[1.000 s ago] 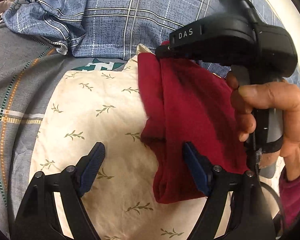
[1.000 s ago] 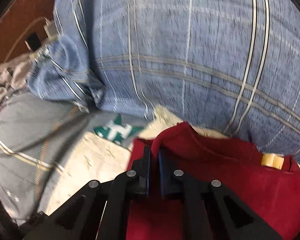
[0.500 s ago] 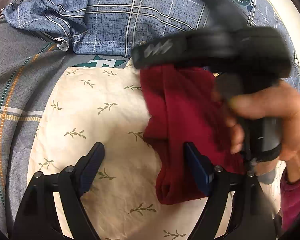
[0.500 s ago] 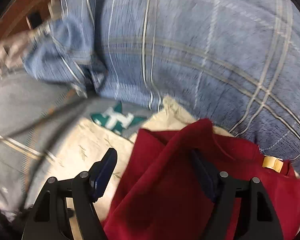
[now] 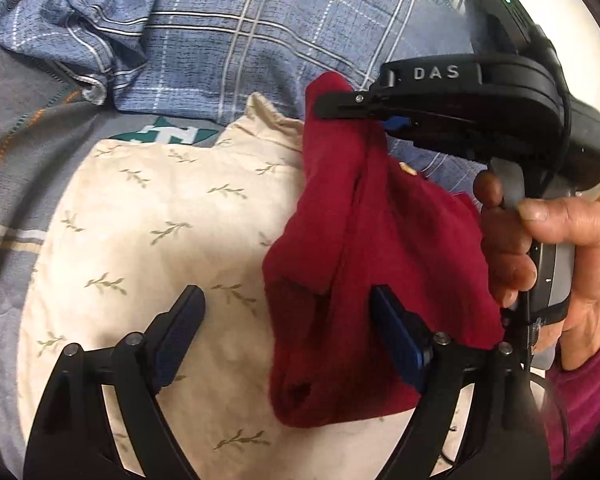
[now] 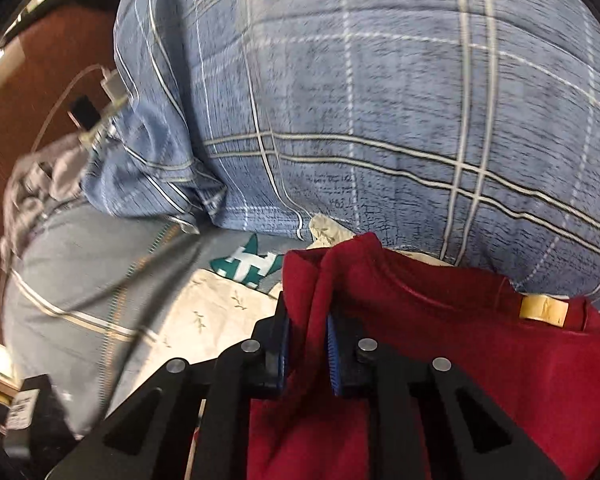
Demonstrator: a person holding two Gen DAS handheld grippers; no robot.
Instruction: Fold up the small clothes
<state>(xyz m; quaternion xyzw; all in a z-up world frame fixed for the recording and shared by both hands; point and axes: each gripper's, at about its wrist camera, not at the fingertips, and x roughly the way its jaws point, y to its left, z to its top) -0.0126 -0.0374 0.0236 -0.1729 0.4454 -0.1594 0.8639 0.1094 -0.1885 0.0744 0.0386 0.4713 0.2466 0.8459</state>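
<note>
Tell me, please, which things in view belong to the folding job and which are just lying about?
Belonging to the job:
red garment
right gripper, shut on the garment's upper edge
left gripper, open, near its lower end
leaf-print cream cloth beneath it

Just lying about:
blue plaid bedding
grey striped sheet
white cable

Black fingers (image 5: pixel 184 320), blue pads, "DAS" lettering
</note>
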